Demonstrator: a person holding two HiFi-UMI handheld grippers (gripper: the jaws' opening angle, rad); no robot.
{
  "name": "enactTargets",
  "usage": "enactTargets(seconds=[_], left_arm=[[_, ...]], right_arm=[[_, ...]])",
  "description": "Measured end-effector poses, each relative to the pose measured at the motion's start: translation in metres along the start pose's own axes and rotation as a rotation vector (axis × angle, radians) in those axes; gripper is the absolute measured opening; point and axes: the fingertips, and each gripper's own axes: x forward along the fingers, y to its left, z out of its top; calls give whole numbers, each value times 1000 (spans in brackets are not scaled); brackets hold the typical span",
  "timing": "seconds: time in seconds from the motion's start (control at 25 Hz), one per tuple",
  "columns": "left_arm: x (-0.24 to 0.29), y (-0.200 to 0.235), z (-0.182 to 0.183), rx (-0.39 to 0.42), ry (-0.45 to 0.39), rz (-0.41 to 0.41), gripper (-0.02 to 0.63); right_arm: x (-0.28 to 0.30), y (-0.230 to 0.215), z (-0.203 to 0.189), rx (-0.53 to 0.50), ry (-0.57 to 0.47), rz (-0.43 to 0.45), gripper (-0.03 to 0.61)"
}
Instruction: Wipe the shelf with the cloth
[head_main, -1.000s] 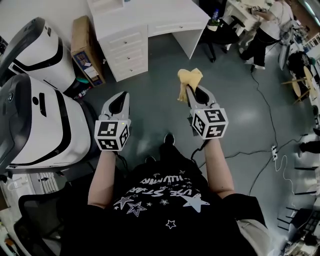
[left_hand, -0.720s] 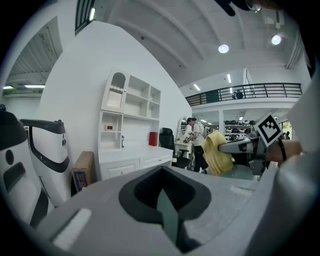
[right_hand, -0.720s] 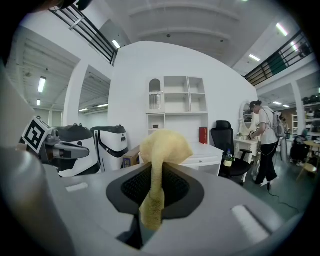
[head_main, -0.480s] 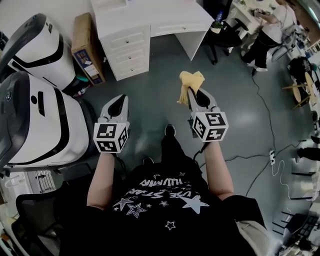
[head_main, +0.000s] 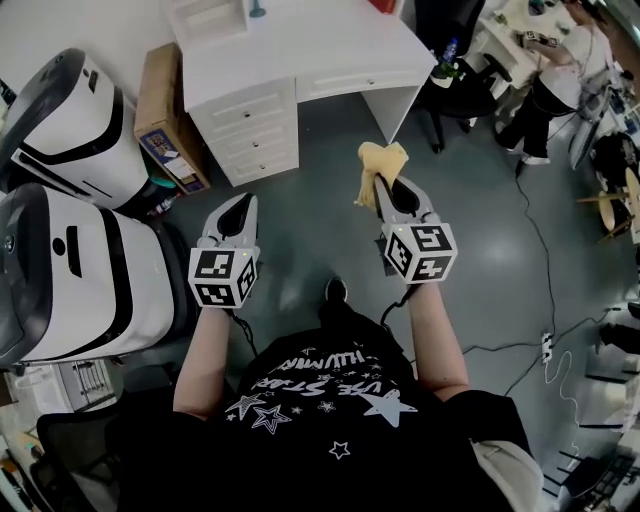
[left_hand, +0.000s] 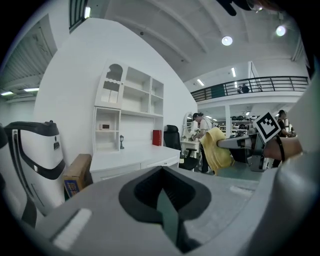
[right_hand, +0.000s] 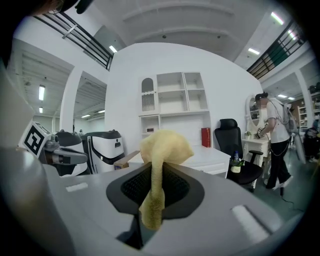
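The head camera looked steeply down from above onto the person's arms and the grey floor (head_main: 310, 190). Each gripper camera sat close behind its own jaws and looked level across the room. All three saw the white wooden desk with shelves (head_main: 300, 55), well away.

Shelf (head_main: 205, 18) cropped at top, box (head_main: 158, 95) print illegible

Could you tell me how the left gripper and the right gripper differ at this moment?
The right gripper is shut on the yellow cloth; the left gripper is shut on nothing. The left gripper hangs near the white machine; the right gripper is farther from it. Both point towards the white desk.
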Motion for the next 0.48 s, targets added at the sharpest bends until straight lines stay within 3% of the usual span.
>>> enactTargets(seconds=[0.24, 0.48], left_arm=[[83, 0, 29, 5, 3, 26, 0], [141, 0, 44, 1, 5, 55, 0]], right_arm=[[59, -71, 27, 16, -15, 26, 72], [99, -115, 29, 33, 4, 51, 72]])
